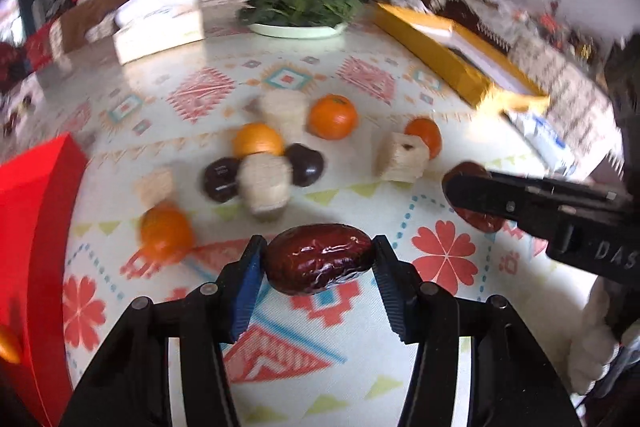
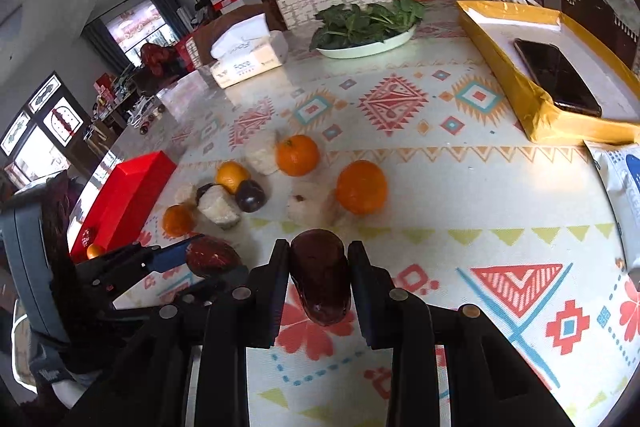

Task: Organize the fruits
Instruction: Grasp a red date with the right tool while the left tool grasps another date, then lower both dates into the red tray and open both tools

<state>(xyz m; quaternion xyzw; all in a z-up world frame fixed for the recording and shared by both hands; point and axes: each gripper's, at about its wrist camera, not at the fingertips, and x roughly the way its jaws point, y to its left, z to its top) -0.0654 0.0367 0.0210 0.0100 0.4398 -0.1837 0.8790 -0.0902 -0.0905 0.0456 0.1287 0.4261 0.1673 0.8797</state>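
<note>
My left gripper (image 1: pixel 318 247) is shut on a wrinkled dark red date (image 1: pixel 320 259), its pads pressing on both ends just above the patterned tablecloth (image 1: pixel 440 259). My right gripper (image 2: pixel 319 251) is shut on a second red date (image 2: pixel 320 279), held lengthwise between the pads. In the left wrist view, that right gripper (image 1: pixel 472 191) reaches in from the right with its date (image 1: pixel 482 221). The right wrist view shows the left gripper (image 2: pixel 208 255) at lower left. Beyond lie several oranges (image 2: pixel 298 155), pale cut chunks (image 2: pixel 220 209) and dark round fruits (image 2: pixel 250 195).
A red box (image 2: pixel 124 195) stands at the table's left edge, with small fruit at its near end. A yellow box (image 2: pixel 532 107) holding a phone is at the right. A tissue box (image 2: pixel 244 63) and a plate of greens (image 2: pixel 368 47) sit at the far side.
</note>
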